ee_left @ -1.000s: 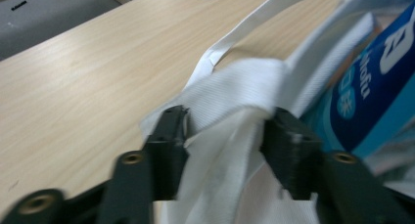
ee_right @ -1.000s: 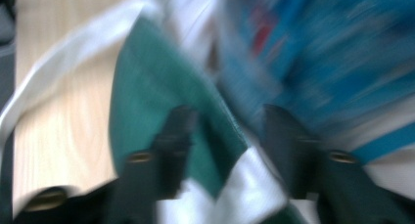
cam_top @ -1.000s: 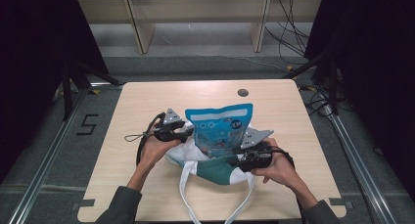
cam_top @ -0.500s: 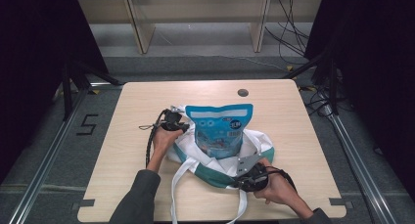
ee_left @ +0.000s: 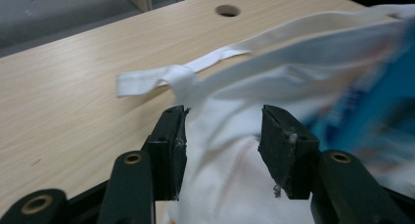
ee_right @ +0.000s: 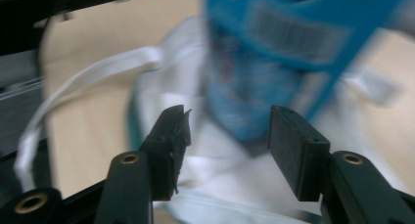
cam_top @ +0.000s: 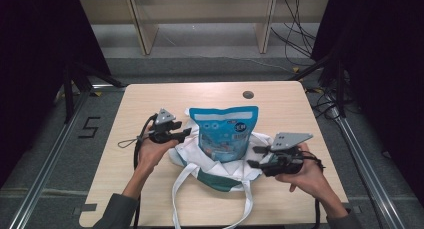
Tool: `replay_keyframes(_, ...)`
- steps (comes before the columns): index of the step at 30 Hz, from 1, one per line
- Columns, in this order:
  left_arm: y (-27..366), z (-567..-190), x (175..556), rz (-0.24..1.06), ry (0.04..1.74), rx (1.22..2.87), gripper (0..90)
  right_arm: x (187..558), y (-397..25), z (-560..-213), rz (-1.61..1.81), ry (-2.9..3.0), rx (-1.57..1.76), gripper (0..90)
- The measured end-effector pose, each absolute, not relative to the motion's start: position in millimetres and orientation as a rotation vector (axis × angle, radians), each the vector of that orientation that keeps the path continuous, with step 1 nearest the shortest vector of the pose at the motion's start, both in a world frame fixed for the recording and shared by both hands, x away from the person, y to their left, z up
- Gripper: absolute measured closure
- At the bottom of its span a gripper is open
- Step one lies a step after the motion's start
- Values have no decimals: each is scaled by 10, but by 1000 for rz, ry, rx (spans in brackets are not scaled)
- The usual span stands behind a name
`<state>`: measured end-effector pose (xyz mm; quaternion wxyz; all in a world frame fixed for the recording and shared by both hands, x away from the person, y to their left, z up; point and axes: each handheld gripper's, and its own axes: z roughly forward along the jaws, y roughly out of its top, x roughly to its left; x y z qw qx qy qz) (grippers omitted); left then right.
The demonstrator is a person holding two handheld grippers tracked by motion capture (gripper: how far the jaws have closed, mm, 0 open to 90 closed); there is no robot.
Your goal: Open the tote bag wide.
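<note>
Right gripper point(cam_top: 257, 157) has shifted up and out toward 3 o'clock of the pouch since half a second ago; it was lower, near the table's front edge. Left gripper point(cam_top: 186, 134) has held about the same spot at the pouch's 9 o'clock.

Left gripper: jaws spread apart, nothing clamped. In the left gripper view point(ee_left: 222, 131) white bag cloth runs up between the two pads, but a gap shows on both sides, so released. Left hand point(cam_top: 152, 151) wraps the body from below.

Right gripper: jaws also wide apart, released. In the right gripper view point(ee_right: 227, 136) the blurred pouch and white cloth sit beyond the pads, not pinched. Right hand point(cam_top: 305, 174) holds it, grey three-cornered plate on top.

Blue pouch point(cam_top: 225, 134) lies on the white tote bag point(cam_top: 220, 166), top edge toward 12 o'clock, roughly table centre. In the left gripper view it is a blue blur at 3 o'clock point(ee_left: 377, 101); in the right gripper view it fills 12 to 1 o'clock point(ee_right: 274, 53), with a barcode patch showing.

Tote bag is crumpled flat under the pouch, with a dark green band at its 6 o'clock edge. White straps point(cam_top: 182, 189) loop off toward 6 o'clock, near the front edge. One strap point(ee_left: 195, 70) trails toward 10 o'clock in the left gripper view.

Wooden table point(cam_top: 150, 96) has a round hole point(cam_top: 248, 94) at 12 o'clock, well apart from the pouch.
</note>
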<state>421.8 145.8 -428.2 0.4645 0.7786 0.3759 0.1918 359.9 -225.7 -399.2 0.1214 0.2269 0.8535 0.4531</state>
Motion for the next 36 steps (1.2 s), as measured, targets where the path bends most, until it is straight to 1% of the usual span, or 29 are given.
replay_keyframes(2,1426,-4275,4038,420,879,1923,531,3672,-2342,-3949,1233,2420,721,513)
replay_keyframes(5,1301,-4294,3789,340,799,1943,527,3817,-2375,-4005,1129,2371,796,523)
replay_keyframes(6,1272,-4299,3740,303,773,1951,519,3874,-2361,-4045,1114,2371,803,528)
replay_keyframes(9,1144,-4340,3576,259,686,1988,503,3971,-2306,-4117,1089,2391,795,554)
replay_keyframes(10,1107,-4366,3553,237,628,2011,495,4001,-2285,-4127,1076,2396,799,561)
replay_keyframes(11,1065,-4393,3518,217,613,2023,484,4036,-2265,-4138,1069,2395,794,569)
replay_keyframes(14,954,-4492,3484,200,580,2044,464,4136,-2232,-4140,1064,2392,805,627)
replay_keyframes(17,852,-4582,3460,175,539,2074,454,4219,-2202,-4144,1097,2379,811,725)
replay_keyframes(19,793,-4648,3439,188,519,2108,453,4262,-2171,-4160,1070,2398,779,781)
replay_keyframes(21,737,-4733,3421,247,458,2213,549,4305,-2149,-4176,1027,2397,760,845)
replay_keyframes(22,710,-4789,3408,245,434,2246,604,4320,-2142,-4176,1012,2389,776,863)
replay_keyframes(25,664,-4898,3372,241,419,2278,792,4397,-2188,-4166,989,2326,796,882)
replay_keyframes(27,662,-4942,3346,252,435,2290,816,4474,-2255,-4197,958,2298,842,884)
replay_keyframes(30,680,-4990,3348,247,439,2305,832,4682,-2396,-4437,917,2308,967,884)
replay_keyframes(31,686,-5013,3347,226,455,2290,833,4748,-2422,-4553,896,2333,994,884)
replay_keyframes(34,699,-5024,3351,221,474,2288,829,4868,-2362,-4903,800,2408,1062,886)
replay_keyframes(36,703,-5027,3359,223,484,2290,826,4887,-2304,-4965,764,2398,1038,887)
